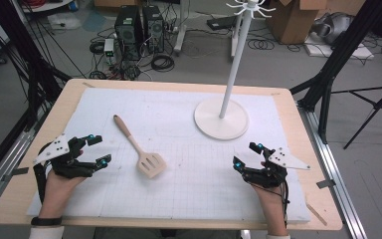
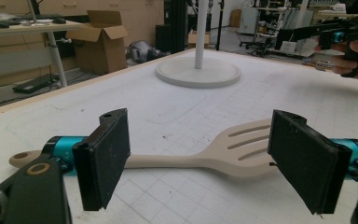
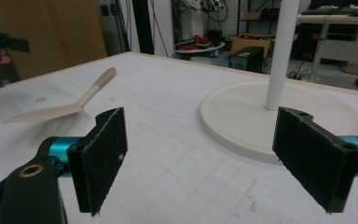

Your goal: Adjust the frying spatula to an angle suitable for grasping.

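Note:
A beige slotted spatula (image 1: 140,149) lies flat on the white gridded mat, handle toward the far left, blade toward me. My left gripper (image 1: 98,149) rests at the mat's left side, jaws wide open with nothing between them. In the left gripper view the spatula (image 2: 205,158) lies just beyond the open left gripper (image 2: 209,161). My right gripper (image 1: 247,155) sits at the mat's right side, also open and empty. The right gripper view has the open right gripper (image 3: 214,158) facing the white stand base (image 3: 242,121), with the spatula (image 3: 70,105) farther off at the left.
A white hook stand (image 1: 222,117) with a round base and tall pole rises at the mat's far right centre. The mat covers a wooden table (image 1: 174,85). Black tripod legs, computer towers and cardboard boxes stand on the floor beyond.

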`<state>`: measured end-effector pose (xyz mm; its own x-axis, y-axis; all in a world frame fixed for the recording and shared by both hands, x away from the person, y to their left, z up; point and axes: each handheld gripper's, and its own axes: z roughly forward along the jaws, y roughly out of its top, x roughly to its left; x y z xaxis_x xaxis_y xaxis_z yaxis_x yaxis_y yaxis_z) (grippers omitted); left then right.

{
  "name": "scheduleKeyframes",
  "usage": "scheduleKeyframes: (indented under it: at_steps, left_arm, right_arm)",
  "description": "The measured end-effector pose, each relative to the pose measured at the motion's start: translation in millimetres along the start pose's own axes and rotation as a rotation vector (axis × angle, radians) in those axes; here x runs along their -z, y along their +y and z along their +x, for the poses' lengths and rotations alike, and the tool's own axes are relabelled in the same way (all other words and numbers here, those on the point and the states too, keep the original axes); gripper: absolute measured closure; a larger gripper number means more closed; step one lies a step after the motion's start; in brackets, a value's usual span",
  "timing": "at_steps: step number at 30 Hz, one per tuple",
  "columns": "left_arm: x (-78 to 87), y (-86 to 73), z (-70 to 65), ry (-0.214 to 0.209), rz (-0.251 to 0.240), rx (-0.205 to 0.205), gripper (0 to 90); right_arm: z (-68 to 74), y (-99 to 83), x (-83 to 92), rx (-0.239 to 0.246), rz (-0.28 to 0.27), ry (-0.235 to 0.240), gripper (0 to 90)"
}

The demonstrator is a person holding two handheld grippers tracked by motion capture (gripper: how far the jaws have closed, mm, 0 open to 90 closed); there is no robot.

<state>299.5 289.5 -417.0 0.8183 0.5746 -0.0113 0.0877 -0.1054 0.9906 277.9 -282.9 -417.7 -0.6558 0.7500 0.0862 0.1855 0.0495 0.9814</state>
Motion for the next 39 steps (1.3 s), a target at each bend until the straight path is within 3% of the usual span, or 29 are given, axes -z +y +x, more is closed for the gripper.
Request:
scheduleKeyframes:
  at_steps: [9,14,21,29,39]
  left_arm:
    - [2.6,0.1,0.5,-0.003,-0.007,0.001,21.2]
    - [3.9,0.1,1.1,-0.003,-0.009,-0.002,21.2]
    - [5.1,0.2,1.8,-0.002,-0.015,0.001,21.2]
    - [7.0,0.8,3.1,-0.002,-0.023,0.005,21.1]
    - [8.6,-0.1,5.0,-0.005,-0.021,0.005,21.1]
  right_arm:
    - [21.1,16.9,-28.1,0.010,0.005,0.069,16.6]
    - [35.9,31.6,-50.8,0.039,0.020,0.118,16.5]
    - [59.5,52.0,-87.8,0.041,0.041,0.188,16.6]
    - [84.4,70.8,-123.8,0.075,0.070,0.224,17.3]
    - [108.2,79.4,-161.9,0.093,0.125,0.254,17.3]
